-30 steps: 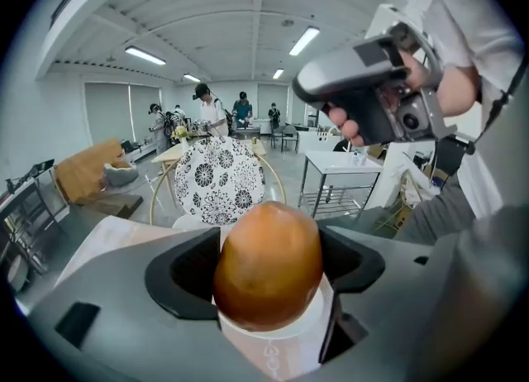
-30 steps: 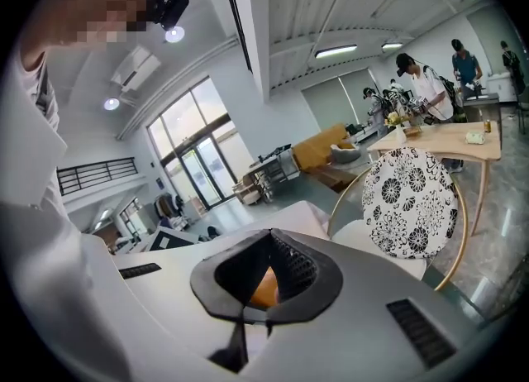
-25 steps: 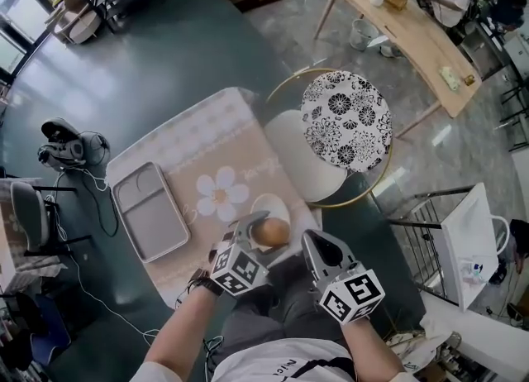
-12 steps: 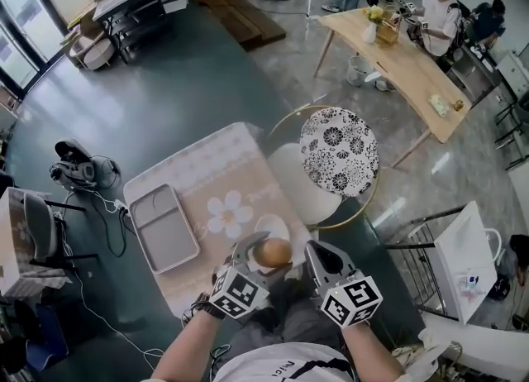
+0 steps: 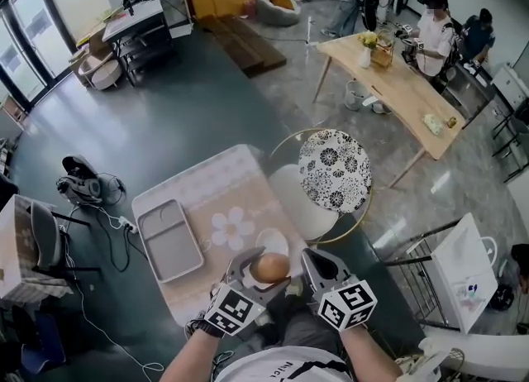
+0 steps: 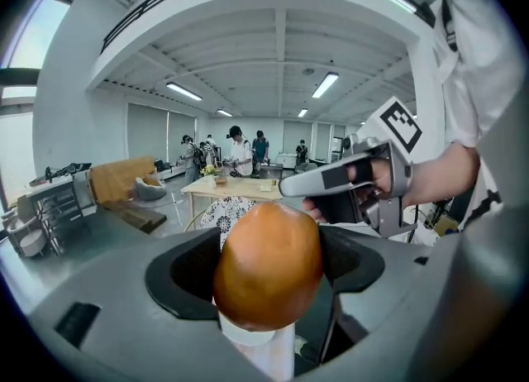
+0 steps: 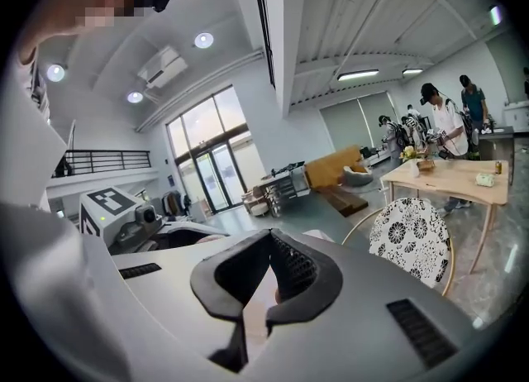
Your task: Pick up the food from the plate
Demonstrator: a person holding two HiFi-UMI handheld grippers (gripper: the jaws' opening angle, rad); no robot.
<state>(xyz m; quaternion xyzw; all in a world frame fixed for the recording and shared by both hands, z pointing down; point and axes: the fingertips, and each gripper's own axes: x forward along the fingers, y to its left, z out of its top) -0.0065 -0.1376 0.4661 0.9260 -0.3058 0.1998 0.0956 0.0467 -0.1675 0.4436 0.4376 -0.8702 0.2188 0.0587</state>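
A round brown bun [image 5: 269, 268] hangs between the jaws of my left gripper [image 5: 264, 273], which is shut on it. It is held near the table's near edge, just off the small white plate [image 5: 275, 242]. In the left gripper view the bun [image 6: 269, 265] fills the gap between the dark pads, and the right gripper [image 6: 355, 182] shows beyond it in a hand. My right gripper [image 5: 314, 263] is held beside the bun on the right, jaws together and holding nothing. In the right gripper view its jaws [image 7: 256, 306] meet at the tips.
A grey tray [image 5: 169, 241] lies on the left of the flower-print tablecloth [image 5: 231, 227]. Behind the table stand a floral-cushioned chair [image 5: 335, 169] and a white seat [image 5: 304, 194]. A wooden table [image 5: 397, 83] with people is far back right. Cables and a device [image 5: 78, 186] lie on the floor at left.
The left gripper has drawn the bun off the plate, toward me. The head view has tilted up, showing more of the room. The right gripper keeps its place beside it.
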